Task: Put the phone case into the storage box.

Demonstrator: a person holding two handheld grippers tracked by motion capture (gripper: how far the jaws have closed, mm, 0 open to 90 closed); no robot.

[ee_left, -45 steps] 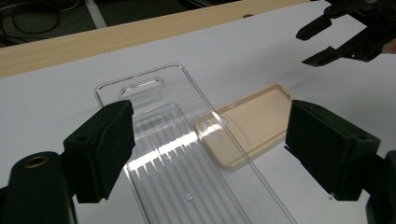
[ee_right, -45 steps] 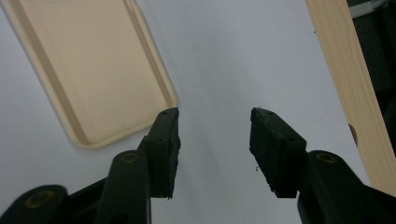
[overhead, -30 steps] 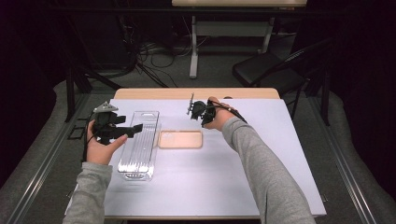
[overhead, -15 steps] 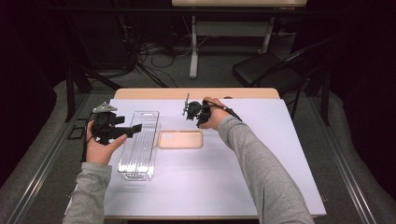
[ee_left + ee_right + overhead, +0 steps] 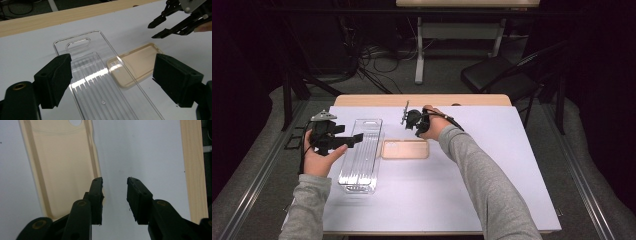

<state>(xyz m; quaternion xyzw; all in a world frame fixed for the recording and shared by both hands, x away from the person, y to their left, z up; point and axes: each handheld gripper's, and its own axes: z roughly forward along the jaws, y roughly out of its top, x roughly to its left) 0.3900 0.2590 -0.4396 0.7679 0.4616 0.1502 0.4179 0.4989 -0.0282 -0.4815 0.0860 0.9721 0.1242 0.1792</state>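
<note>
Phone case: a beige phone case (image 5: 405, 149) lies flat, hollow side up, on the white surface (image 5: 492, 190), near its middle; a round camera cut-out shows at one end in the right gripper view (image 5: 62, 165).
Clear tray: a long transparent ribbed tray (image 5: 361, 156) with a handle slot lies just beside the case; in the left gripper view its edge overlaps the case's near end (image 5: 100, 82), and whether they touch cannot be told.
Right gripper: the right gripper (image 5: 408, 119) hovers over the far long edge of the case, fingers pointing down toward it. Its fingers have just been closing and stand partly apart, with bare surface between them; one finger (image 5: 96, 195) sits over the case's rim, and contact cannot be told.
Left gripper: the left gripper (image 5: 354, 138) is held over the tray's left side, fingers (image 5: 53, 75) wide apart and holding nothing.
Surroundings: a wooden strip (image 5: 422, 100) borders the far edge; beyond it, a black chair (image 5: 502, 77) and floor cables (image 5: 367, 55).
Obstruction: the tray crowds the case's left end; its other sides are free.
</note>
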